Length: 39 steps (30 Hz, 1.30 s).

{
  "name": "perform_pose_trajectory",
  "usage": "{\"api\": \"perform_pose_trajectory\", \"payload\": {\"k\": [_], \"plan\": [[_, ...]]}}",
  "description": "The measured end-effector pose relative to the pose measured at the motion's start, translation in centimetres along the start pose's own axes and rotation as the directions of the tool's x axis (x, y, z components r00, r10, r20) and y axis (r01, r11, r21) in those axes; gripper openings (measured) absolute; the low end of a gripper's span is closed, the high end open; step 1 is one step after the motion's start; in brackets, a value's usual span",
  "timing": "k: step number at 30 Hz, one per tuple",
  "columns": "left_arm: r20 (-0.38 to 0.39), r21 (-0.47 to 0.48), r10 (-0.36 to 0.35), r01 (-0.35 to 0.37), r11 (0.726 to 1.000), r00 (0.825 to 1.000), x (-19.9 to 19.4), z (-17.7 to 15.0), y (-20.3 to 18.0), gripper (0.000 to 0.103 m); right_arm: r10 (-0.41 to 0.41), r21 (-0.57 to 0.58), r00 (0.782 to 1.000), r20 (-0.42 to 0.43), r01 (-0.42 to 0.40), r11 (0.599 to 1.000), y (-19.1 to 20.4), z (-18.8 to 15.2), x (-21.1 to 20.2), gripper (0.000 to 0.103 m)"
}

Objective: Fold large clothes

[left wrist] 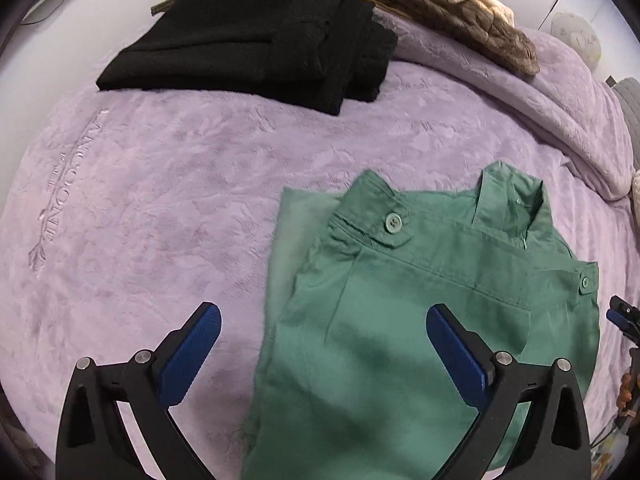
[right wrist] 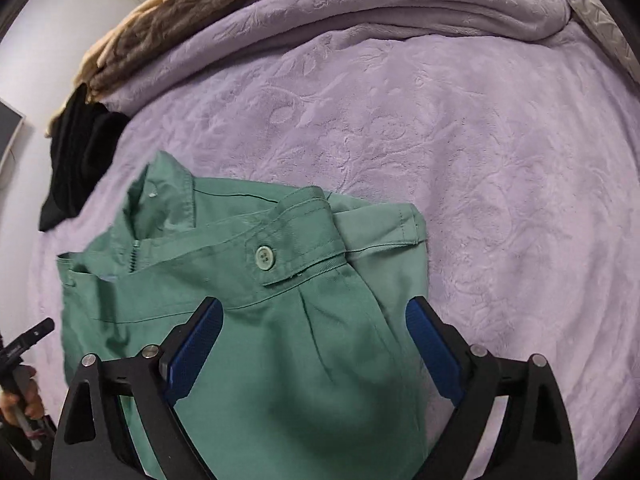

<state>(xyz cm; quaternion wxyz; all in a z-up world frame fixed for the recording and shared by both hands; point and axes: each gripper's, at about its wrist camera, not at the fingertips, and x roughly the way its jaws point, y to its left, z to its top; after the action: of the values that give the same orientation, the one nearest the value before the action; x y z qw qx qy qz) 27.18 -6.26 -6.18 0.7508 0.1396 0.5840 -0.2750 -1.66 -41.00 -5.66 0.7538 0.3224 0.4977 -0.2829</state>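
Green trousers [left wrist: 400, 320] lie folded lengthwise on the lilac blanket [left wrist: 180, 200], waistband and buttons at the far end. My left gripper [left wrist: 324, 320] is open and empty, hovering over the trousers' left edge. In the right wrist view the trousers [right wrist: 280, 300] lie under my right gripper [right wrist: 316, 316], which is open and empty above the waist area. The right gripper's tip shows at the right edge of the left wrist view [left wrist: 622, 320]. The left gripper's handle shows at the left edge of the right wrist view [right wrist: 24, 348].
A folded black garment [left wrist: 260, 40] lies at the far side of the bed, also in the right wrist view [right wrist: 76, 160]. A brown and cream fuzzy garment [left wrist: 460, 20] lies behind it. The lilac blanket is bunched in a ridge [right wrist: 400, 8] at the far right.
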Motion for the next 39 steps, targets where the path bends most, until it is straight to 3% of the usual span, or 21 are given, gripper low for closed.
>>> {"api": "perform_pose_trajectory", "payload": {"k": [1, 2, 3, 8, 11, 12, 16, 19, 21, 25, 27, 29, 30, 34, 36, 37, 39], "plan": [[-0.009, 0.006, 0.002, -0.002, 1.0, 1.0, 0.7, -0.4, -0.6, 0.103, -0.034, -0.01, 0.999, -0.016, 0.034, 0.999, 0.1, 0.2, 1.1, 0.036], [-0.016, 0.015, 0.008, -0.008, 1.0, 1.0, 1.5, -0.8, -1.4, 0.103, -0.055, -0.028, 0.997, -0.054, 0.053, 0.998, 0.2, 0.4, 2.2, 0.005], [-0.019, 0.025, 0.024, -0.024, 0.999, 1.0, 2.3, -1.2, -2.0, 0.103, -0.055, -0.043, 0.995, -0.081, 0.052, 0.998, 0.5, 0.5, 2.8, 0.005], [-0.017, 0.064, 0.145, -0.144, 0.988, 0.989, 5.6, -2.8, -3.5, 0.103, -0.078, -0.131, 0.991, 0.11, 0.092, 0.987, 0.9, 0.9, -1.1, 0.005], [-0.009, 0.061, 0.182, -0.181, 0.981, 0.983, 6.4, -3.1, -2.7, 0.103, -0.042, -0.013, 0.999, 0.021, 0.042, 0.999, -3.0, 1.8, 1.4, 0.008], [-0.017, 0.042, 0.173, -0.172, 0.984, 0.985, 6.7, -3.1, -2.1, 0.103, -0.012, 0.025, 1.0, -0.007, 0.013, 1.0, -4.0, 1.7, 2.6, 0.008], [-0.029, -0.037, 0.167, -0.168, 0.985, 0.986, 7.0, -2.9, -0.3, 0.103, 0.008, 0.158, 1.0, 0.003, -0.009, 0.987, -6.6, 0.9, 3.2, 0.043], [-0.028, -0.053, 0.195, -0.196, 0.979, 0.98, 5.8, -2.4, 0.5, 0.103, 0.037, 0.215, 0.999, 0.016, -0.04, 0.976, -7.8, 0.1, 1.5, 0.044], [0.016, -0.037, 0.207, -0.207, 0.978, 0.978, 4.3, -1.8, 0.6, 0.103, 0.032, 0.204, 0.999, 0.031, -0.037, 0.978, -7.9, -0.3, 0.2, 0.044], [0.064, 0.007, 0.173, -0.174, 0.985, 0.983, 3.1, 0.7, -0.3, 0.103, 0.057, 0.191, 0.998, 0.031, -0.062, 0.98, -6.9, -0.8, -0.9, 0.044], [0.046, 0.013, 0.131, -0.132, 0.991, 0.99, 3.8, 2.6, -1.0, 0.103, 0.064, 0.19, 0.998, 0.018, -0.066, 0.98, -6.2, -0.9, -0.3, 0.044], [0.017, 0.004, 0.078, -0.079, 0.997, 0.997, 5.2, 3.7, -1.7, 0.082, 0.068, 0.184, 0.998, -0.002, -0.067, 0.981, -5.5, -1.2, 0.3, 0.044], [-0.015, 0.006, 0.047, -0.047, 0.999, 0.999, 6.0, 4.1, -2.1, 0.057, 0.067, 0.182, 0.998, -0.011, -0.064, 0.981, -5.3, -1.3, 0.6, 0.044], [0.021, 0.027, 0.053, -0.054, 0.998, 0.998, 5.4, 3.5, -2.5, 0.018, 0.069, 0.16, 0.997, -0.02, -0.064, 0.985, -4.7, -1.7, 1.1, 0.044], [0.043, 0.022, 0.033, -0.034, 0.999, 0.999, 4.8, 3.1, -1.3, 0.016, 0.043, 0.151, 0.998, -0.048, -0.035, 0.988, -4.6, -1.9, 2.3, 0.043], [0.031, 0.02, 0.046, -0.047, 0.999, 0.998, 5.0, 2.8, -0.5, 0.011, 0.045, 0.152, 0.997, -0.062, -0.035, 0.988, -4.7, -2.1, 2.9, 0.044], [-0.001, 0.004, 0.038, -0.038, 0.999, 0.999, 5.9, 2.7, 1.1, 0.012, 0.044, 0.159, 0.997, -0.07, -0.032, 0.987, -4.8, -2.2, 3.4, 0.044]]}}
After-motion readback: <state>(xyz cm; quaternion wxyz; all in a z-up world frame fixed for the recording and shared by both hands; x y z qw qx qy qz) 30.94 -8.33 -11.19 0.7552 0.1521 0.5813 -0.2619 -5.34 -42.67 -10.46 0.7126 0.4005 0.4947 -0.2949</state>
